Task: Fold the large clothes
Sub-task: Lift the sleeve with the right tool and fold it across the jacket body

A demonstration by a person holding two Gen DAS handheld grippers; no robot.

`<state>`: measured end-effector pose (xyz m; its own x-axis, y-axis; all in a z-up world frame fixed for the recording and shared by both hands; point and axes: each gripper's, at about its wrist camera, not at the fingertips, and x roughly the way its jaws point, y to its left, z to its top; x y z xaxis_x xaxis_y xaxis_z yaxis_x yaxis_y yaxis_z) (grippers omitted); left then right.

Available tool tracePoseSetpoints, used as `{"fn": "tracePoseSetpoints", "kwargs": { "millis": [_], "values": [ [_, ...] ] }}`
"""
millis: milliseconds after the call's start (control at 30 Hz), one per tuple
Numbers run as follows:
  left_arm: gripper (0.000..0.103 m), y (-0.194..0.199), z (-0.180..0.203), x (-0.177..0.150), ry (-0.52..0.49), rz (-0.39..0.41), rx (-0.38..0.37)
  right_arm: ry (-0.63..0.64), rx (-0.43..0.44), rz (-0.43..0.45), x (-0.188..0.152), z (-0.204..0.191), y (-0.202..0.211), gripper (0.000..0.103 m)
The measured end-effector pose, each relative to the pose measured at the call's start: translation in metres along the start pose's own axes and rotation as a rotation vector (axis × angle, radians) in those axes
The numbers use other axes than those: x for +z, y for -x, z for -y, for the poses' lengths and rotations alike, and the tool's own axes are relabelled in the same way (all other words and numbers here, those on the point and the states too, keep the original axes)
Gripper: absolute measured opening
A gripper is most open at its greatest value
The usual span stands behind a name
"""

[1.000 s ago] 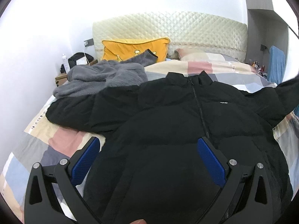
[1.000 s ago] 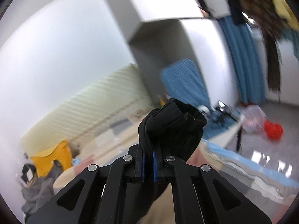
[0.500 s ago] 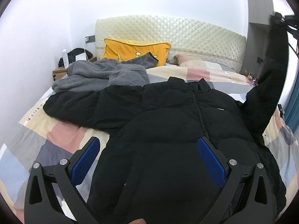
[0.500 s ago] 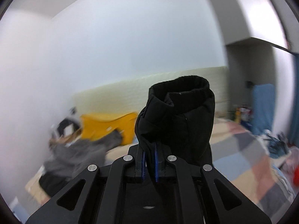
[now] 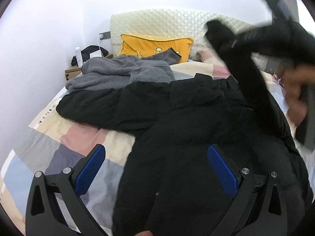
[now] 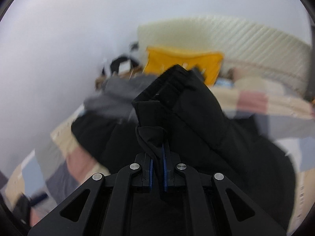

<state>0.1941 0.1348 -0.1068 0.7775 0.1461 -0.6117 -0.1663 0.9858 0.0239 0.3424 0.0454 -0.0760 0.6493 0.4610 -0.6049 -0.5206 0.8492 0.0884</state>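
Observation:
A large black puffer jacket (image 5: 187, 118) lies spread on the bed, collar toward the headboard, one sleeve stretched out to the left. My left gripper (image 5: 155, 169) is open and empty, hovering over the jacket's lower part. My right gripper (image 6: 157, 165) is shut on the cuff of the jacket's other sleeve (image 6: 177, 98) and holds it lifted over the jacket body. In the left wrist view that raised sleeve (image 5: 242, 66) crosses the upper right, blurred, with the right gripper and hand behind it.
A grey fleece garment (image 5: 122, 72) lies on the bed beyond the jacket's left sleeve. A yellow pillow (image 5: 153, 45) leans on the quilted headboard (image 5: 167, 25). The patchwork bedspread (image 5: 78, 137) shows at left. A nightstand (image 5: 72, 71) with a bottle stands by the wall.
My right gripper has swung the held sleeve from the far right inward and leftward over the jacket body. My left gripper stays open over the jacket's lower part, shifted a little to the left.

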Motion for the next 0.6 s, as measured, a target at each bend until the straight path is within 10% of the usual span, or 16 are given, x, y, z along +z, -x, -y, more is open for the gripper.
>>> {"fn": "tracePoseSetpoints", "kwargs": {
  "millis": [600],
  "values": [
    [0.103, -0.021, -0.053, -0.006, 0.159, -0.026, -0.015, -0.066, -0.011, -0.176, -0.089, 0.006, -0.106, 0.013]
  ]
}}
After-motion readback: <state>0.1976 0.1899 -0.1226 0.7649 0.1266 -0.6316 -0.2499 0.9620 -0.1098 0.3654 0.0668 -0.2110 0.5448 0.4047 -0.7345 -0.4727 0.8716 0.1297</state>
